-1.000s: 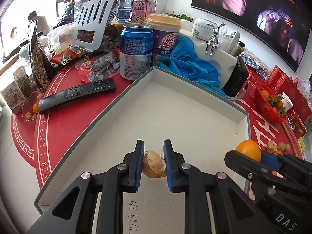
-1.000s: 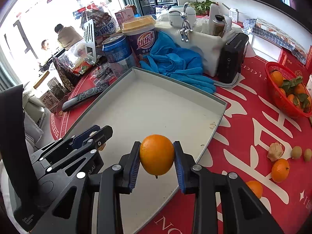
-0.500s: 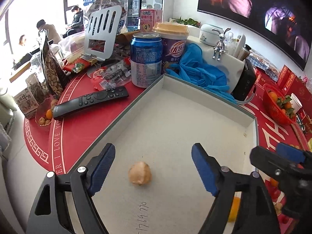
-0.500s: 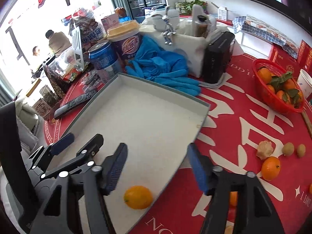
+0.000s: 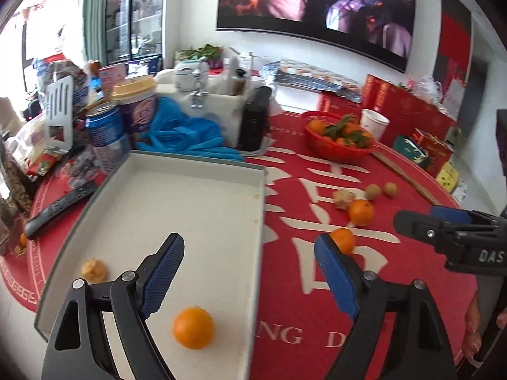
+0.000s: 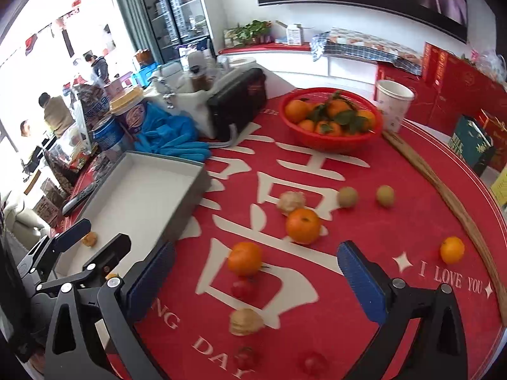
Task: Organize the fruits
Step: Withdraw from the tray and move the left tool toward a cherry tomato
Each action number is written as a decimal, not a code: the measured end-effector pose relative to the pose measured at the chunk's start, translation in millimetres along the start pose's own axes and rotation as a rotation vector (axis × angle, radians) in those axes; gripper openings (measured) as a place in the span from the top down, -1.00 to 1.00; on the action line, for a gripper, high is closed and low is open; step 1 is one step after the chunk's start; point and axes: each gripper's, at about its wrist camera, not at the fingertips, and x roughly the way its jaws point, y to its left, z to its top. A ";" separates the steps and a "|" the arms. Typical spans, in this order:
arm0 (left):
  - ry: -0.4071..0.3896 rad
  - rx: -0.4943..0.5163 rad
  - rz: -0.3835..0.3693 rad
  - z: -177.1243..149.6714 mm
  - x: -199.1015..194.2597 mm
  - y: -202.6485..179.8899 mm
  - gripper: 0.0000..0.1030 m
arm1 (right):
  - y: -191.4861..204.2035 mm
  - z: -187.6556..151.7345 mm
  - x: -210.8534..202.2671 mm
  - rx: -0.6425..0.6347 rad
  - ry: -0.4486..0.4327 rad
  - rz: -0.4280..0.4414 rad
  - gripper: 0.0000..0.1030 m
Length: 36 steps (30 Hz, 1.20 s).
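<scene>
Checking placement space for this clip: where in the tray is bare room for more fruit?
The tray is mostly bare: its whole far half toward the blue gloves is free. Only the near end holds an orange and a husked fruit, lying apart.

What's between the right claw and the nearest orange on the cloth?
Nothing visible. The right claw is open, and the orange lies on bare red cloth just ahead of it. A small red fruit sits close beside the orange on the near side, low between the fingers.

Shop-like: drink fridges point(image 6: 177, 9) (glass-door), gift boxes point(image 6: 443, 72).
</scene>
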 end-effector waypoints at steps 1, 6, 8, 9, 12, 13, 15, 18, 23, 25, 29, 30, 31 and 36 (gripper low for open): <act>0.001 0.018 -0.036 -1.6 -0.5 -10.7 -0.69 | -11.3 -4.3 -2.4 0.024 0.005 -0.013 -1.00; 0.029 0.112 -0.104 -14.1 6.5 -57.1 -0.69 | -82.3 -30.3 -6.4 0.134 0.036 -0.156 -1.00; 0.054 0.145 -0.117 -23.0 11.1 -70.5 -0.69 | -105.0 -41.0 -5.0 0.160 0.050 -0.196 -1.00; 0.066 0.158 -0.125 -26.8 13.7 -75.7 -0.69 | -116.8 -47.4 -3.4 0.178 0.060 -0.205 -1.00; 0.100 0.180 -0.129 -39.8 21.3 -87.6 -0.69 | -137.9 -60.4 1.6 0.221 0.075 -0.211 -1.00; 0.112 0.181 -0.127 -43.1 23.9 -89.9 -0.69 | -142.8 -63.4 4.7 0.237 0.082 -0.212 -1.00; 0.129 0.175 -0.126 -50.1 26.2 -92.2 -0.69 | -146.7 -68.0 8.2 0.246 0.082 -0.223 -1.00; 0.152 0.172 -0.137 -60.2 29.7 -95.3 -0.69 | -144.6 -70.9 10.2 0.215 0.064 -0.263 -1.00; 0.180 0.187 -0.149 -72.1 34.1 -104.4 -0.69 | -138.4 -71.9 15.6 0.147 0.079 -0.316 -1.00; 0.185 0.198 -0.153 -72.7 34.7 -107.1 -0.69 | -139.1 -72.9 15.8 0.151 0.072 -0.320 -1.00; 0.189 0.204 -0.155 -72.0 35.2 -108.9 -0.69 | -139.0 -74.7 16.1 0.151 0.054 -0.325 -1.00; 0.189 0.203 -0.155 -72.0 35.1 -109.5 -0.69 | -139.0 -74.8 16.1 0.150 0.050 -0.325 -1.00; 0.189 0.202 -0.156 -72.1 35.1 -109.3 -0.69 | -139.1 -75.1 16.0 0.150 0.048 -0.325 -1.00; 0.189 0.201 -0.159 -71.9 35.0 -108.5 -0.69 | -137.7 -73.6 15.9 0.150 0.046 -0.327 -1.00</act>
